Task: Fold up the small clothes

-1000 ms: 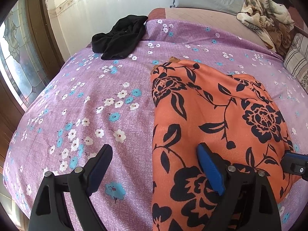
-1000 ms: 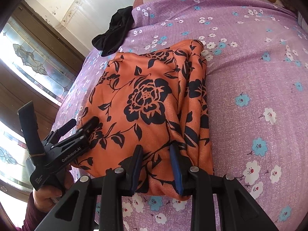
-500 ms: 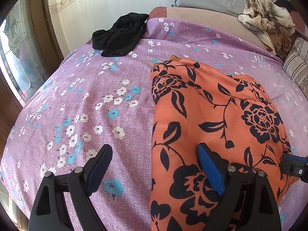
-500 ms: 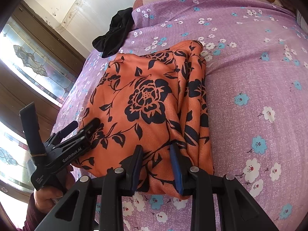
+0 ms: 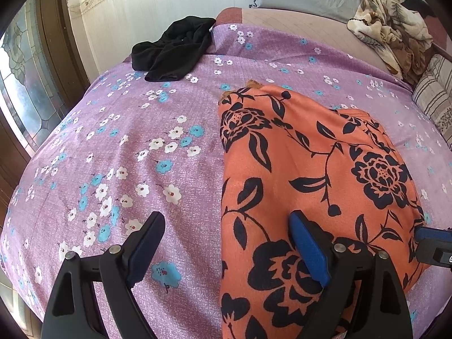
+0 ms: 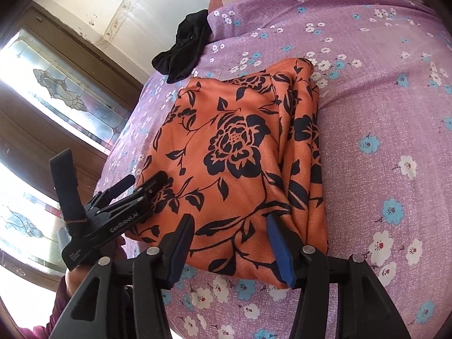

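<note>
An orange garment (image 5: 310, 169) printed with black flowers lies folded into a rough rectangle on a bed covered by a purple floral bedspread (image 5: 127, 155). Its long axis runs away from both cameras, from the near edge of the bed toward the headboard end. Bunched layers stack along its right side in the right wrist view.

The right gripper (image 6: 230, 243) sits at the garment's near short edge, jaws released and parted, straddling the hem, with cloth lying between the fingers but not pinched. The left gripper (image 5: 226, 248) is at the near left corner, jaws spread wide: its right finger rests over the orange cloth, its left finger over bare bedspread, so the garment's long left edge runs between them. Both are about equally near. Any coming fold would likely lift this near edge forward along the long axis.

Farther off, a crumpled black garment (image 5: 172, 48) lies near the wall, and a beige patterned blanket (image 5: 392, 34) sits toward the headboard.
</note>
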